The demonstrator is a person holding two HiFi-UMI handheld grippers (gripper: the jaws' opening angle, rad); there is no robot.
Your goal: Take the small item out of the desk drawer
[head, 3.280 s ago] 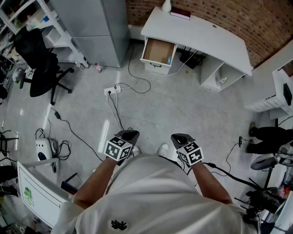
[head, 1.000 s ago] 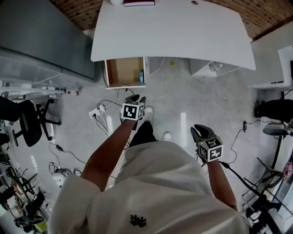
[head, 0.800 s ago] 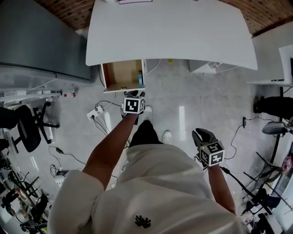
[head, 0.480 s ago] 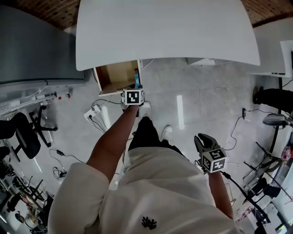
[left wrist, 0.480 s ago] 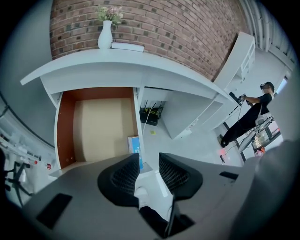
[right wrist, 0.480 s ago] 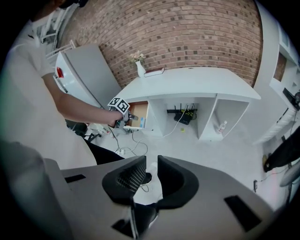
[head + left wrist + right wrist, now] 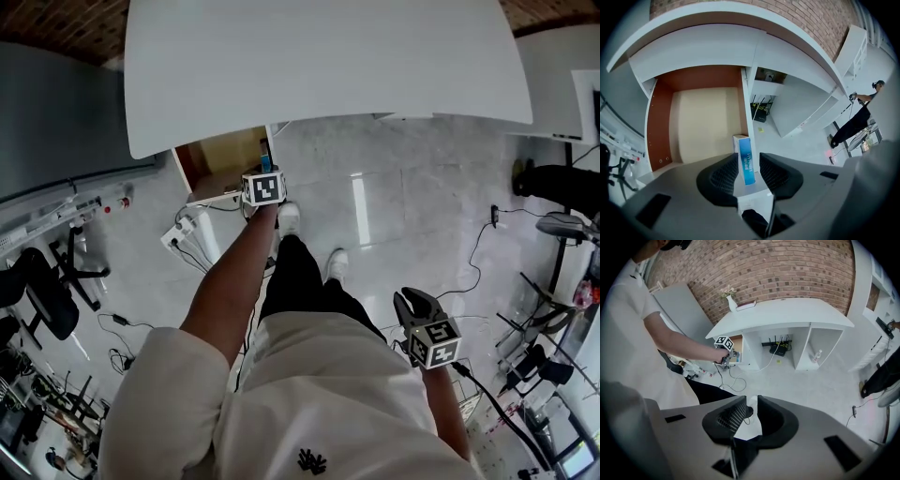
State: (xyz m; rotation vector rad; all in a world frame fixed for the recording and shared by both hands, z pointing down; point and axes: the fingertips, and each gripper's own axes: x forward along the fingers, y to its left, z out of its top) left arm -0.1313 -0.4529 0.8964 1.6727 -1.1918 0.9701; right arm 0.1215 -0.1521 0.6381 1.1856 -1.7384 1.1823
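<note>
Left gripper view: straddling upright blue-and-white box (image 7: 745, 161) in drawer (image 7: 658, 122) with left gripper (image 7: 749, 159), jaws just opened wider, pads clear of it.

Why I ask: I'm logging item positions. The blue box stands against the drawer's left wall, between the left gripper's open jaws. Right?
No: the blue box stands against the drawer's right wall, as the left gripper view shows. It does sit between the left gripper's open jaws, which have just been opening further.
</note>
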